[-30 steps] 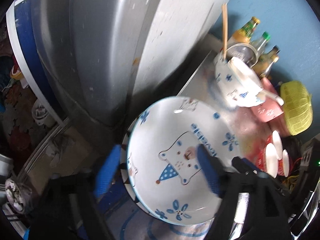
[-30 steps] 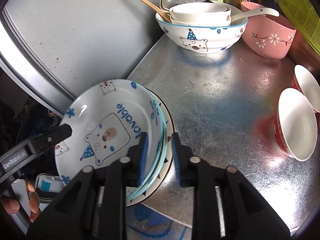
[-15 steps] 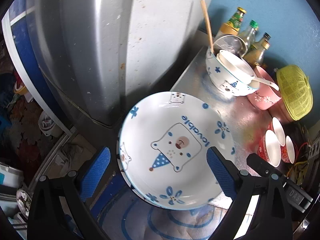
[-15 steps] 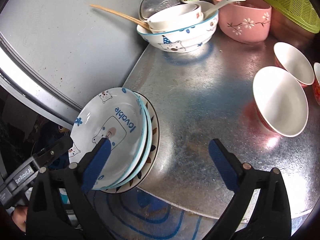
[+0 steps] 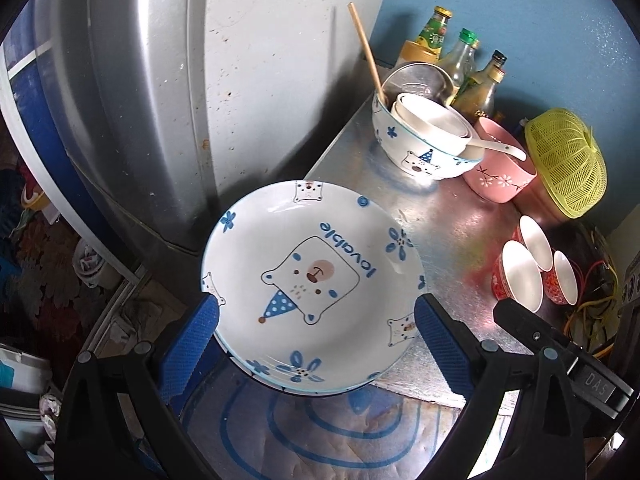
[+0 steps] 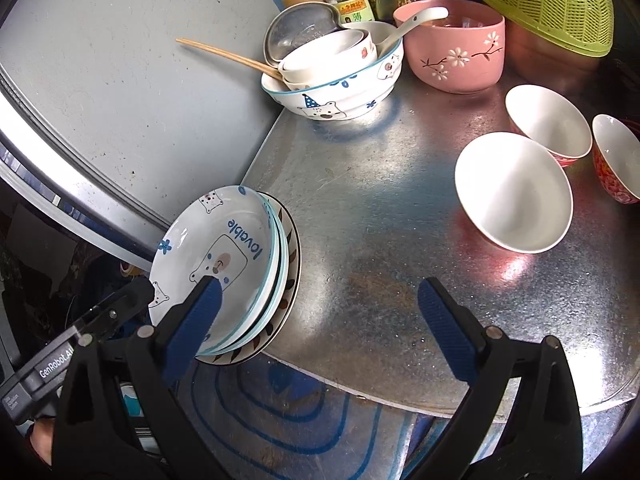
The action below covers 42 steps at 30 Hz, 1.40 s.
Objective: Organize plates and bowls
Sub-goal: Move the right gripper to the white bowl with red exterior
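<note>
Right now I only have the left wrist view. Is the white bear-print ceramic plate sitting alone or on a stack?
Observer: On a stack. The right wrist view shows the white bear-print ceramic plate on top of a blue-rimmed plate, with a brown-patterned plate at the bottom.
Operator: I only see one finger of the right tool. Is it holding anything?
Observer: No. The right tool has just been opening its jaws; they stand wide, with the pads gripping nothing.

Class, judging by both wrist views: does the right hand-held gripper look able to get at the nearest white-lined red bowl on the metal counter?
Probably yes. The right hand-held gripper is open, and bare metal counter lies between it and the white-lined red bowl.
</note>
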Motion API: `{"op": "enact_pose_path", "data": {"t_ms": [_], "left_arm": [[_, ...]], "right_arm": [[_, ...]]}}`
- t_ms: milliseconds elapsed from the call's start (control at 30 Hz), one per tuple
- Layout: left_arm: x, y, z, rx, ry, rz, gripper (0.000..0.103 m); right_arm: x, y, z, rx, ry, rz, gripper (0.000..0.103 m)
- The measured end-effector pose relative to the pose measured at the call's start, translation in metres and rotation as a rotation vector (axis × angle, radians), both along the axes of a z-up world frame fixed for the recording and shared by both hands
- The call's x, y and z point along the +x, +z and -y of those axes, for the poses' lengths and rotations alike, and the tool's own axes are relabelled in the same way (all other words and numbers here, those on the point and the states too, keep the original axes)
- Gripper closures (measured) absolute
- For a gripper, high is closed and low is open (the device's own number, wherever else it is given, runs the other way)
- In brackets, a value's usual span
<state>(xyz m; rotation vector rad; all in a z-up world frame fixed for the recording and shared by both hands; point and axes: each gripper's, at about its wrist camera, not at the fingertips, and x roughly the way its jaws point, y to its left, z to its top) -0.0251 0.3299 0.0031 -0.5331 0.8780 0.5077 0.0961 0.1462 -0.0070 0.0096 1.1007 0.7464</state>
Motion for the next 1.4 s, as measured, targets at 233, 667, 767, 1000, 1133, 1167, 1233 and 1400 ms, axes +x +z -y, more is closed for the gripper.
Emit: {"op": "enact_pose_path", "data": {"t_ms": [233, 667, 767, 1000, 1133, 1167, 1233, 1400], "left_arm": [[0.005, 0.004, 0.008, -0.001, -0.017, 0.0, 0.004], [0.024, 0.007, 0.024, -0.005, -0.064, -0.001, 0.004], [0.032, 0.007, 0.029, -0.009, -0.083, -0.001, 0.004], [0.055, 0.004, 0.046, -0.012, -0.144, -0.008, 0.004], [0.071, 0.002, 0.056, -0.015, -0.178, -0.016, 0.004], [0.075, 0.001, 0.059, -0.015, -0.186, -0.016, 0.004], [0.083, 0.0, 0.064, -0.023, -0.202, -0.018, 0.004], [0.106, -0.006, 0.076, -0.048, -0.24, -0.029, 0.004]], "right_arm": [[0.0, 0.006, 0.011, -0.001, -0.009, 0.012, 0.004], [0.01, 0.01, 0.037, 0.004, -0.064, 0.016, 0.004], [0.013, 0.009, 0.046, 0.002, -0.085, 0.015, 0.004], [0.028, 0.004, 0.072, 0.003, -0.149, -0.003, 0.004], [0.036, 0.001, 0.087, 0.0, -0.181, -0.009, 0.004], [0.039, 0.0, 0.091, -0.002, -0.19, -0.01, 0.004], [0.043, -0.002, 0.098, -0.007, -0.204, -0.013, 0.004], [0.056, -0.009, 0.117, -0.012, -0.247, -0.025, 0.004]]}}
